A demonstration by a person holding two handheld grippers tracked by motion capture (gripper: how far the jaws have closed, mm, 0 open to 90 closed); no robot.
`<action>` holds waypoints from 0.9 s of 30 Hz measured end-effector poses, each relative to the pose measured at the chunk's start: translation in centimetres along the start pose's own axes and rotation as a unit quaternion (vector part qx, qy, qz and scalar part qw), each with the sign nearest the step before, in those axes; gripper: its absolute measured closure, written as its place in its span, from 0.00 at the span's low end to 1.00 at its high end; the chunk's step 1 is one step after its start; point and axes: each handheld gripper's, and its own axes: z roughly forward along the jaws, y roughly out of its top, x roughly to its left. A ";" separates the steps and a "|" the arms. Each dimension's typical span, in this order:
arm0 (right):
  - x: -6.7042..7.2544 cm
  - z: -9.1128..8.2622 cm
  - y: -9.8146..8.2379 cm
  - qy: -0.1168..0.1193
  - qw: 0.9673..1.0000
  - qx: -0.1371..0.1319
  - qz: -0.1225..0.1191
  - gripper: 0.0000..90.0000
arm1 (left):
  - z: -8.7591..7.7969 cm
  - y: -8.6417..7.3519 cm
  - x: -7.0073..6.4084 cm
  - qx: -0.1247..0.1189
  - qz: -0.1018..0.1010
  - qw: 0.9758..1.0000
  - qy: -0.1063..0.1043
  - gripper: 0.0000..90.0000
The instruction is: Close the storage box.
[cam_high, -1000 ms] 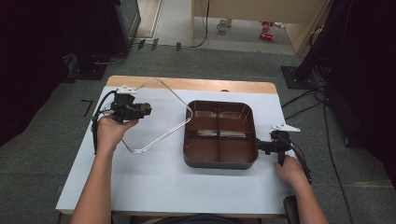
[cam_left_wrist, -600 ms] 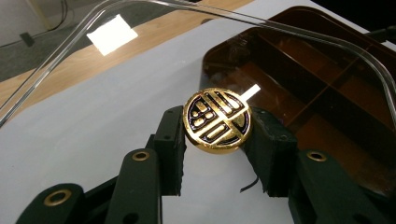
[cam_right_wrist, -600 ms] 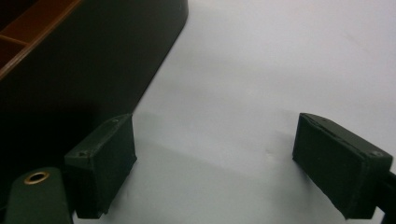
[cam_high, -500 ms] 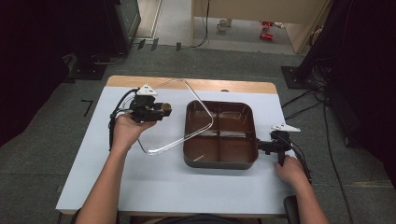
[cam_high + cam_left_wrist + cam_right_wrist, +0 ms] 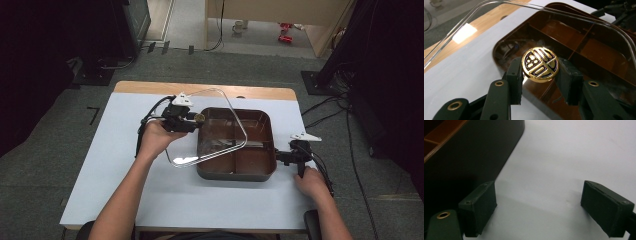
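A clear plastic lid point(image 5: 222, 131) with a round gold knob point(image 5: 199, 118) hangs tilted over the left half of a brown divided tray point(image 5: 260, 174). My left gripper point(image 5: 193, 120) is shut on that knob. In the left gripper view the gold knob point(image 5: 540, 64) sits pinched between both pads, with the lid's rim point(image 5: 574, 18) arching over the tray's compartments point(image 5: 599, 55). My right gripper point(image 5: 281, 157) rests at the tray's right side, open. In the right gripper view its jaws point(image 5: 540, 195) stand wide apart over bare table, the tray's dark outer wall point(image 5: 469, 152) just to their left.
The tray stands on a pale table point(image 5: 115, 170) with a wooden strip point(image 5: 150, 88) along its far edge. Dark equipment and cables point(image 5: 340, 75) lie on the floor around the table.
My left gripper has carried the lid rightwards from the table's left part until it hangs over the tray. The right gripper has stayed where it was.
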 end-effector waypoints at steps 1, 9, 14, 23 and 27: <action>0.0 0.0 0.0 0.000 1.000 0.000 0.000 0.14 | 0.4 0.1 -0.1 0.002 0.004 1.000 -0.004 0.66; 0.0 0.0 0.0 0.000 1.000 0.000 0.000 0.14 | 3.1 0.7 -1.0 0.016 0.033 0.999 -0.027 0.66; 0.0 0.0 0.0 0.000 1.000 0.000 0.000 0.14 | 4.2 0.6 -1.2 0.021 0.039 0.998 -0.039 0.66; 0.0 0.0 0.0 0.000 1.000 0.000 -0.001 0.14 | 6.8 0.4 -2.0 0.047 0.055 0.995 -0.062 0.66; 0.0 0.0 0.0 0.000 1.000 0.000 -0.001 0.14 | 7.3 0.6 -2.5 0.043 0.065 0.994 -0.071 0.66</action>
